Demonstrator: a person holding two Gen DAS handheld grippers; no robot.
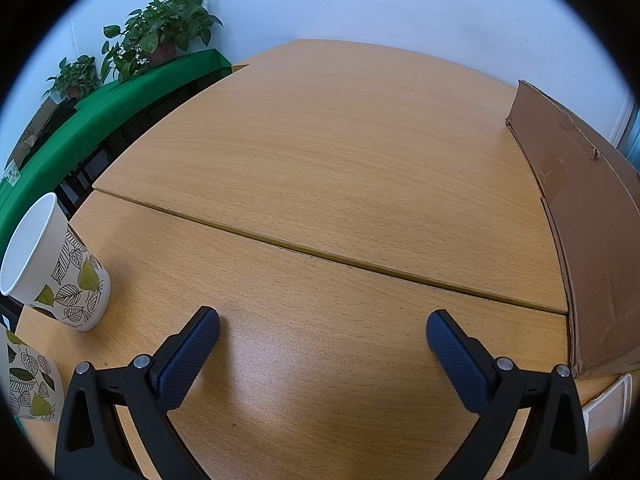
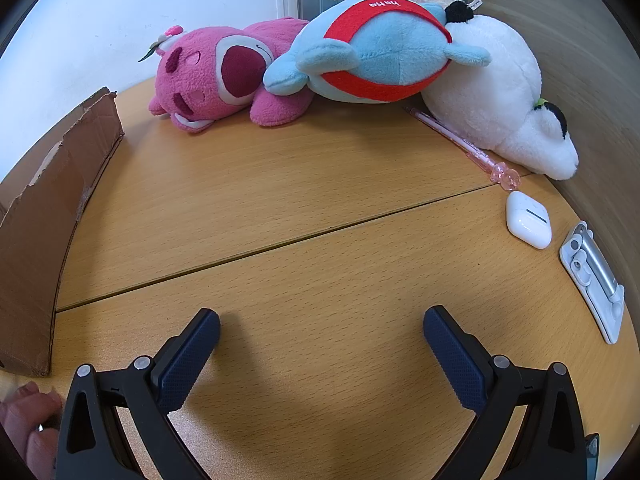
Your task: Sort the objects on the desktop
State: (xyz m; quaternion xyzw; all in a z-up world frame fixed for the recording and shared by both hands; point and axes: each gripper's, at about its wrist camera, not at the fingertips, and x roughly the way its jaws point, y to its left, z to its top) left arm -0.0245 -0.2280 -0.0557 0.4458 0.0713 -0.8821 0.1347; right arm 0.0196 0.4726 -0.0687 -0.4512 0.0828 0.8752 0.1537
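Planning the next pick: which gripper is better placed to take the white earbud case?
Right. The earbud case lies ahead of the open right gripper; the left gripper faces only paper cups.

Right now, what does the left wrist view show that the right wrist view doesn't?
Left only: two leaf-print paper cups, potted plants on a green-covered table.

Right only: pink plush, blue-and-red plush, white plush, pink pen, earbud case, white clip-like holder.

Both: cardboard box, wooden desk, and an open, empty gripper, left gripper, right gripper.
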